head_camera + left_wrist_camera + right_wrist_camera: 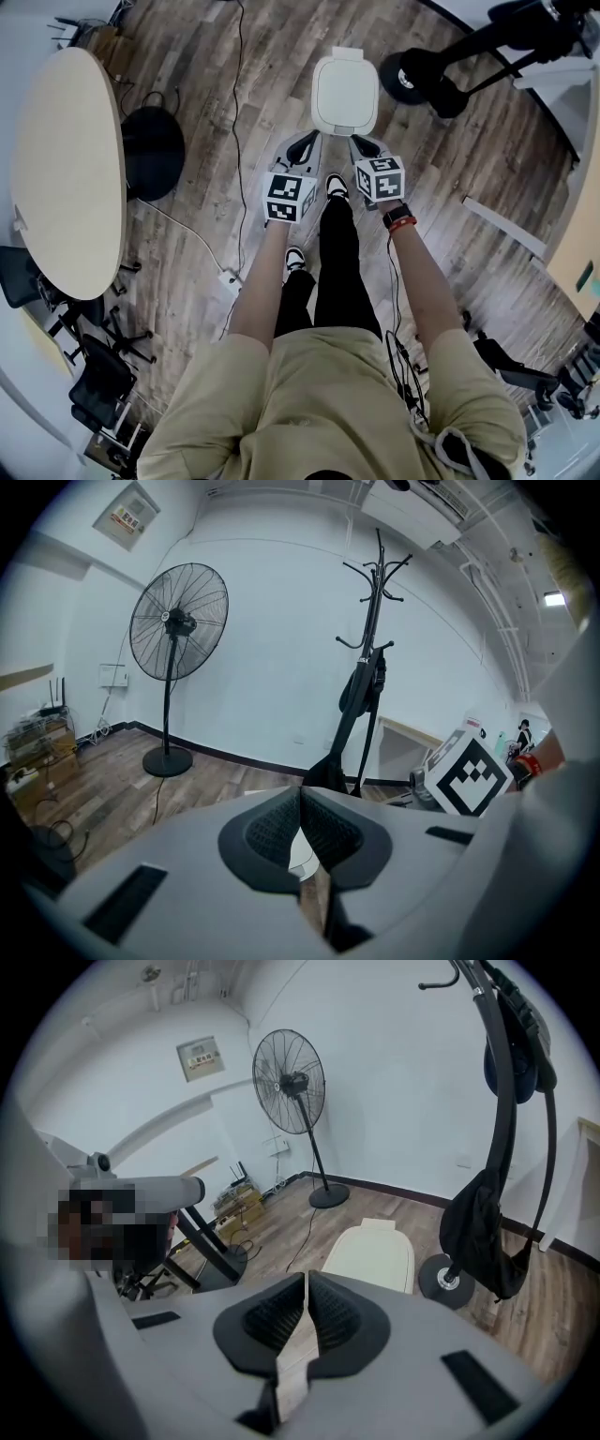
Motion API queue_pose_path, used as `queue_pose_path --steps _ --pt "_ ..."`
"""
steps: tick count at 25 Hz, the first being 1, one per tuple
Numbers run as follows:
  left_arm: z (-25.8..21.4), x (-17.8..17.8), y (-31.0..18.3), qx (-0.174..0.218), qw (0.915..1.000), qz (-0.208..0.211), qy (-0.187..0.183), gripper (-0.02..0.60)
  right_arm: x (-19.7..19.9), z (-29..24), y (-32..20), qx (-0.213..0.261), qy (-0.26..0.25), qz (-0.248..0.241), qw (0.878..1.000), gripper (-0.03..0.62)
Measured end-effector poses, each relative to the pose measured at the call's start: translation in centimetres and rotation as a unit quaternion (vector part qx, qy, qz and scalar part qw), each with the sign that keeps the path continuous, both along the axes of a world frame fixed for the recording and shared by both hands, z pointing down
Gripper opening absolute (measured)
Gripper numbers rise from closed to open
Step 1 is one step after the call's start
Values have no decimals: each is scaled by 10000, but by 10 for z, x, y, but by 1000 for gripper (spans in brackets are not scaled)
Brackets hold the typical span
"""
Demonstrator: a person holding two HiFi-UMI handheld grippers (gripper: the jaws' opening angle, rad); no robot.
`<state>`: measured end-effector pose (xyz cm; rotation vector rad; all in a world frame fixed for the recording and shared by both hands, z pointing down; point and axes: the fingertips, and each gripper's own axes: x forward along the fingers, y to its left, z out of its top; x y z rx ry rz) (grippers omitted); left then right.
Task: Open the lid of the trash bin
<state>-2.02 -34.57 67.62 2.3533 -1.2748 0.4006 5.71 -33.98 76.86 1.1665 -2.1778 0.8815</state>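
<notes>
The white trash bin (345,92) stands on the wood floor just ahead of me, its lid down flat. In the right gripper view the trash bin (371,1254) lies beyond the jaws, a little to the right. My left gripper (302,147) hovers at the bin's near left corner, apart from it, jaws shut and empty. My right gripper (366,146) hangs at the near right corner, also shut on nothing. In the left gripper view the left gripper (301,795) has its pads together, with a sliver of the white bin (302,856) showing below them. The right gripper (307,1277) shows pads pressed together too.
A floor fan (178,622) stands to the left, its dark base (153,152) near a round table (66,169). A coat rack (369,667) with a black base (412,77) sits right of the bin. A cable (238,141) runs along the floor. My shoe (336,185) is just behind the bin.
</notes>
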Motion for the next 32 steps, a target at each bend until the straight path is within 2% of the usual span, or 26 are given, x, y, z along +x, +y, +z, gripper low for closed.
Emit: queue_pose_path --steps 7,18,32 --pt "27 8 -18 17 9999 139 13 23 1 50 -10 -244 103 -196 9995 11" --pt "71 6 -37 -32 9997 -19 258 23 4 125 -24 -673 78 -179 9975 11" --pt "127 14 -62 -25 9999 100 91 23 7 201 -38 -1050 199 -200 9941 11"
